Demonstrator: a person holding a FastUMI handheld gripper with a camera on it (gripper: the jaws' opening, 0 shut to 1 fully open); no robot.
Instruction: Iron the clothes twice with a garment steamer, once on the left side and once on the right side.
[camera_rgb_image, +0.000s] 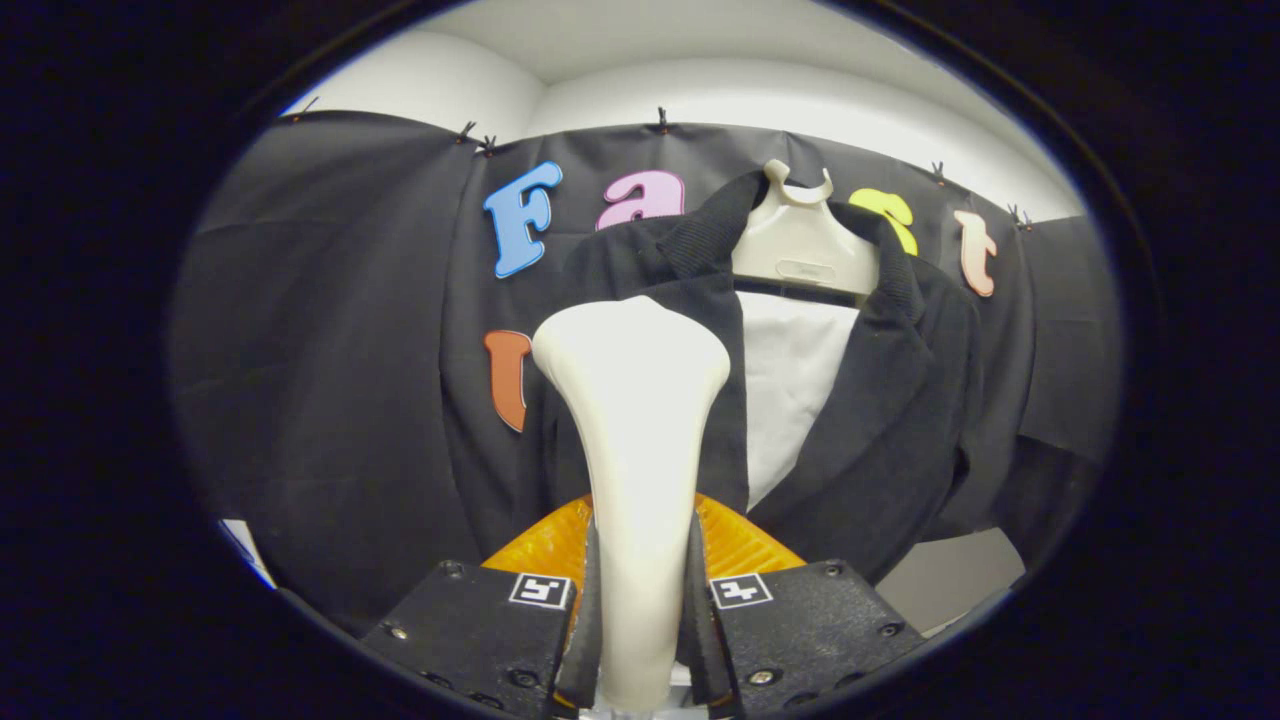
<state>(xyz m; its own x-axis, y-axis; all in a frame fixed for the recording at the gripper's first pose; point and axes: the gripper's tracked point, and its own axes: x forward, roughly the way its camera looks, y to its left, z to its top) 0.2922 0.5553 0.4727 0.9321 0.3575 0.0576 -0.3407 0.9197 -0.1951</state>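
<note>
The garment steamer (632, 440) is pinched by its handle in the tool (640, 620), its head is held up against the left side of the dark jacket (900, 400) on the hanger (800, 250), so the left pass seems under way, and a slow stroke down is likely needed next.

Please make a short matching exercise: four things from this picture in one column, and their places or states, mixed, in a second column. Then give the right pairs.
Things:
1. garment steamer
2. dark jacket
3. hanger
4. white garment

Places or states:
A. inside the open front of the jacket
B. clamped between the fingers of the tongs, head up
C. carries the clothes, its hook at the top
D. hangs against the booth wall, beyond the steamer head

Pairs: 1-B, 2-D, 3-C, 4-A
</note>
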